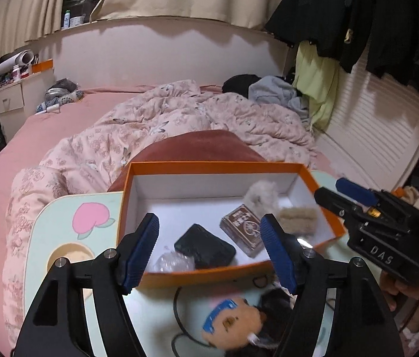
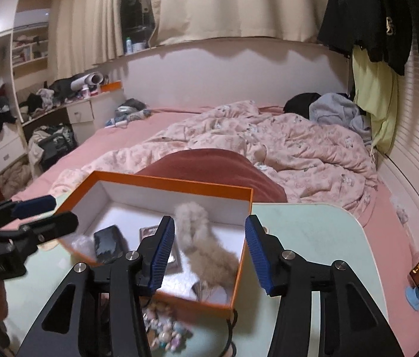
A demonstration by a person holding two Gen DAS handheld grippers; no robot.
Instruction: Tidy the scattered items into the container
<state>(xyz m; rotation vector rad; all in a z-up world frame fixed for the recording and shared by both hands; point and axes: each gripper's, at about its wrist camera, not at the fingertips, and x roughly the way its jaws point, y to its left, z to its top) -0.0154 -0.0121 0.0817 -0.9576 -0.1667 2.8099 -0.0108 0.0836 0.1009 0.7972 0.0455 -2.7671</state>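
Left gripper (image 1: 209,250): spread wide with nothing between its blue pads, hovering over the near rim of the orange box; its fingers (image 1: 142,250) straddle the box's front wall
Plush doll (image 1: 233,324): on the table just in front of the orange box, outside it, below the left gripper; tan face, blue patch on the head, dark hair, blurred
Black cord (image 1: 176,312): looping on the table beside the doll, in front of the box
Orange box (image 1: 209,165): open, white inside, sitting on the pale green table (image 2: 313,238) with its far side toward the bed
Black pouch (image 1: 205,250): lying flat inside the box, near its front wall
Clear wrapper (image 1: 173,261): inside the box, touching the pouch at the front left corner
Card pack (image 1: 243,229): brown, clear-wrapped, inside the box, right of the pouch
Fluffy beige plush (image 2: 206,244): inside the box along its right side, reaching from the back wall toward the front corner
Right gripper (image 2: 209,253): released, pads wide apart and holding nothing, poised above the right end of the box over the fluffy plush
Small trinkets (image 2: 165,327): blurred cluster on the table in front of the box, beneath the right gripper
Bed (image 2: 120,136): pink sheet and rumpled floral duvet beyond the box
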